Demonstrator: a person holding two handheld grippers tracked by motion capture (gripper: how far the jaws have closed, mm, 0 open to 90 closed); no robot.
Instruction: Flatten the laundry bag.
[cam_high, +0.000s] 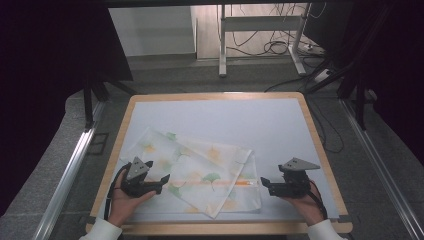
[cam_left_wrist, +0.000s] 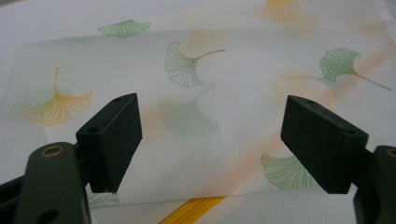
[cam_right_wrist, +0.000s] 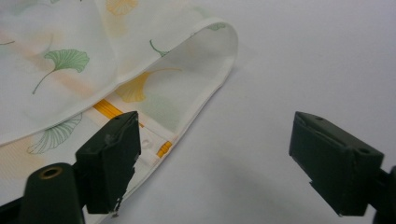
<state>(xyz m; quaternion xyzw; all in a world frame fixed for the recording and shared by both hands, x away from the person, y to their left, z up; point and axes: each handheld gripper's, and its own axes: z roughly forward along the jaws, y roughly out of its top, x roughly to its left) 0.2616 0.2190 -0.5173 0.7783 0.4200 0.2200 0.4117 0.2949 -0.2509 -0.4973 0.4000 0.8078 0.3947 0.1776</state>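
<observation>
A white cloth (cam_high: 200, 172) printed with green and orange ginkgo leaves lies folded on the table's near half, an orange zipper (cam_high: 220, 183) running across it. My left gripper (cam_high: 164, 181) hovers open over the cloth's left part, its jaws spread above the printed fabric (cam_left_wrist: 205, 107). My right gripper (cam_high: 265, 184) stands open just off the cloth's right edge. In the right gripper view its left jaw is above the cloth's hem (cam_right_wrist: 159, 149), where the orange zipper (cam_right_wrist: 108, 110) ends; the right jaw is above bare table.
The table has a pale blue-grey top (cam_high: 240, 125) with a wooden rim (cam_high: 320, 145). Beyond it stand a white desk frame (cam_high: 260, 30) and loose cables (cam_high: 275, 47) on the floor. A metal rail (cam_high: 70, 170) runs along the left side.
</observation>
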